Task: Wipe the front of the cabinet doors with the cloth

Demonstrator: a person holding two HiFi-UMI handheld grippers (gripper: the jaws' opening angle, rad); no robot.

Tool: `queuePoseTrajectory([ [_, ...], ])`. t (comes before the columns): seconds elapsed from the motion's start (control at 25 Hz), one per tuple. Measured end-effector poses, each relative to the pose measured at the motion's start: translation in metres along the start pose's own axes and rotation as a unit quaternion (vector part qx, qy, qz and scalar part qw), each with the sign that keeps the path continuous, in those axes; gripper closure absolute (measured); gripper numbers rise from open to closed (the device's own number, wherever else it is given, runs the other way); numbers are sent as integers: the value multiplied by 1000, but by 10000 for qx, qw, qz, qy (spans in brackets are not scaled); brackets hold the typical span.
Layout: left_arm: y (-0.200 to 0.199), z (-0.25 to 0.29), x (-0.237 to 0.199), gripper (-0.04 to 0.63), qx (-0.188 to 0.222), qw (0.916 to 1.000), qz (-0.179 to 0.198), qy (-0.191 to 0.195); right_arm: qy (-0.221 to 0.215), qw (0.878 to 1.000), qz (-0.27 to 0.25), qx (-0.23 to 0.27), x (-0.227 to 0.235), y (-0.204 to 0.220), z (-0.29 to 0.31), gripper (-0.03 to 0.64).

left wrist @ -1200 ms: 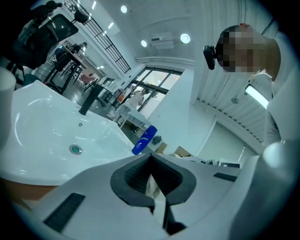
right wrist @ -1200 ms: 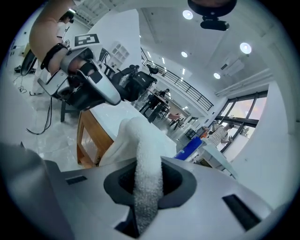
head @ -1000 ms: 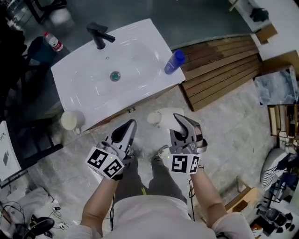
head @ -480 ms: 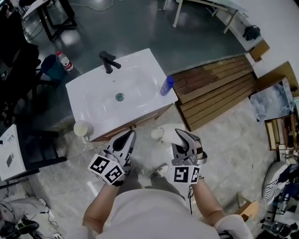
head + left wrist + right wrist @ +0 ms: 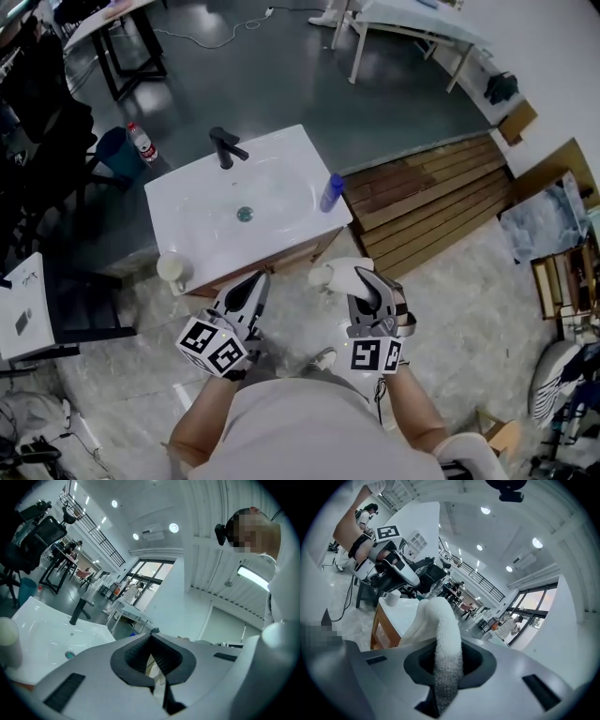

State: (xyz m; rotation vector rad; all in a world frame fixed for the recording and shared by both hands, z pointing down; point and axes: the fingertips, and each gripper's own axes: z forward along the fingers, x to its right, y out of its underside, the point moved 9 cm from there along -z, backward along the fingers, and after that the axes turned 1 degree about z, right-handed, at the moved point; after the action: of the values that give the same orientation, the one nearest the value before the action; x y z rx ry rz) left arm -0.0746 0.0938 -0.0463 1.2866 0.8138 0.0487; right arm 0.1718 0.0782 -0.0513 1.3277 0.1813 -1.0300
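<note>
The right gripper (image 5: 448, 670) has its 2 jaws clamped on the cloth (image 5: 440, 620). The white, nubbly cloth stands up out of the jaw throat as a thick roll, then folds over and hangs forward past the tips. The left gripper (image 5: 157, 670) has its jaws drawn together to a thin slit, and nothing is between them.

The head view shows the layout from above. Both grippers are held side by side just in front of the person's body, and both point toward a white sink (image 5: 202, 220) set on a wooden cabinet (image 5: 281, 257). In that view the cloth is a pale bunch just ahead of the right gripper's tips, close to the cabinet's front right corner. It cannot be told from there whether the two touch. A black faucet (image 5: 225, 147) stands at the back of the basin. A blue bottle (image 5: 331, 192) stands on its right edge, and a white cup (image 5: 172, 269) sits at its front left corner.

The right gripper view adds what the head view hides. It looks along the cabinet's wooden face from low down and shows the cloth clear of it, with floor visible between them. The cup is at the near corner of the top, and the left gripper is raised beyond it.

The left gripper view looks over the basin instead. It shows the faucet, the drain (image 5: 69, 654) and the cup at its left edge, but none of the cabinet doors.
</note>
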Motion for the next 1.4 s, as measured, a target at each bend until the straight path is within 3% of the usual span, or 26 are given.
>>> queuePoseTrajectory([
  [0.44,-22,-12,5,580,319,9993,128,-126,283,9996,36,-74,17,-1,-26,545],
  [1.4,-24,-22,16,580,326,9991,196,-194,245,9997,9,37,11,-13,-34,546],
])
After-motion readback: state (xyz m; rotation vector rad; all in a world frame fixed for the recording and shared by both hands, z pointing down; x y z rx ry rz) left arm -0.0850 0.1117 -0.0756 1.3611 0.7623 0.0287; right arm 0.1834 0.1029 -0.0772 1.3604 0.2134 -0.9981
